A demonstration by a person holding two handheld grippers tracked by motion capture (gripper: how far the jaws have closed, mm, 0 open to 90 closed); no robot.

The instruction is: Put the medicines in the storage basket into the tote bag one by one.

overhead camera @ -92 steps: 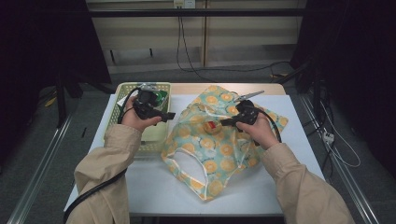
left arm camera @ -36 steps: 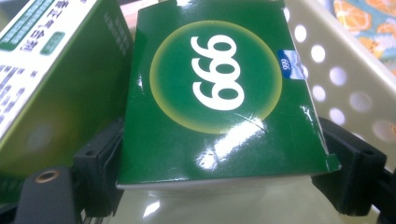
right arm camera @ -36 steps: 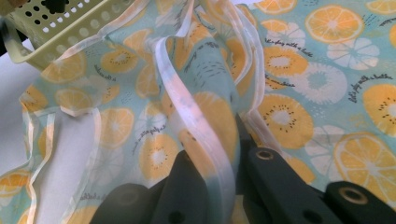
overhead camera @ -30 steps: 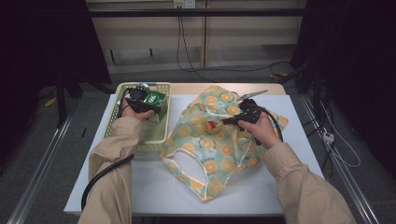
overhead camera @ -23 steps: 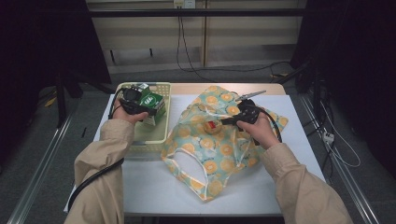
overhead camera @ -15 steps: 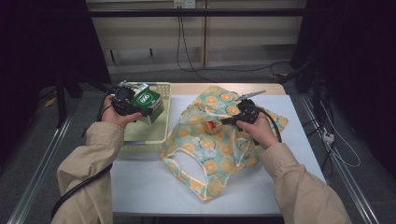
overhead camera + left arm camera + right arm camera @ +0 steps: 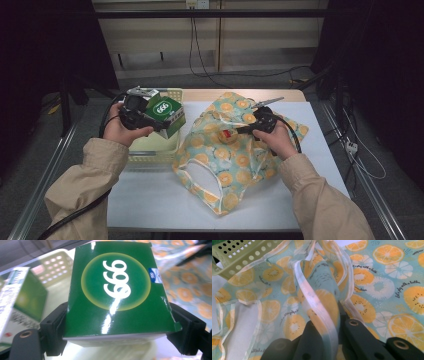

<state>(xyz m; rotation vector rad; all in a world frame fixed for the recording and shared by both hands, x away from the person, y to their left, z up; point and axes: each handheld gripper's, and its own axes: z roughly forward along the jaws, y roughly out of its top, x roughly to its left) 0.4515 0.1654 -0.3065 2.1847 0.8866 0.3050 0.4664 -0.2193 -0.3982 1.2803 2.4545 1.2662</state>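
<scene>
Two grippers are at work: the left gripper (image 7: 150, 119) has its jaws clamped on the sides of a green box (image 7: 167, 114) marked 666, held in the air above the pale green basket (image 7: 150, 145) at the table's left. The box sits squarely between the black jaws, its printed face turned up toward the left gripper view's camera. The right gripper (image 7: 239, 131) is pinched together on the white-edged rim of the fruit-print bag (image 7: 235, 160) beside the basket.

Box (image 7: 112, 290): dark green, yellow-ringed circle, white "666". Bag (image 7: 235, 155): pale turquoise, orange citrus-slice print. Basket (image 7: 150, 147): light green.
</scene>
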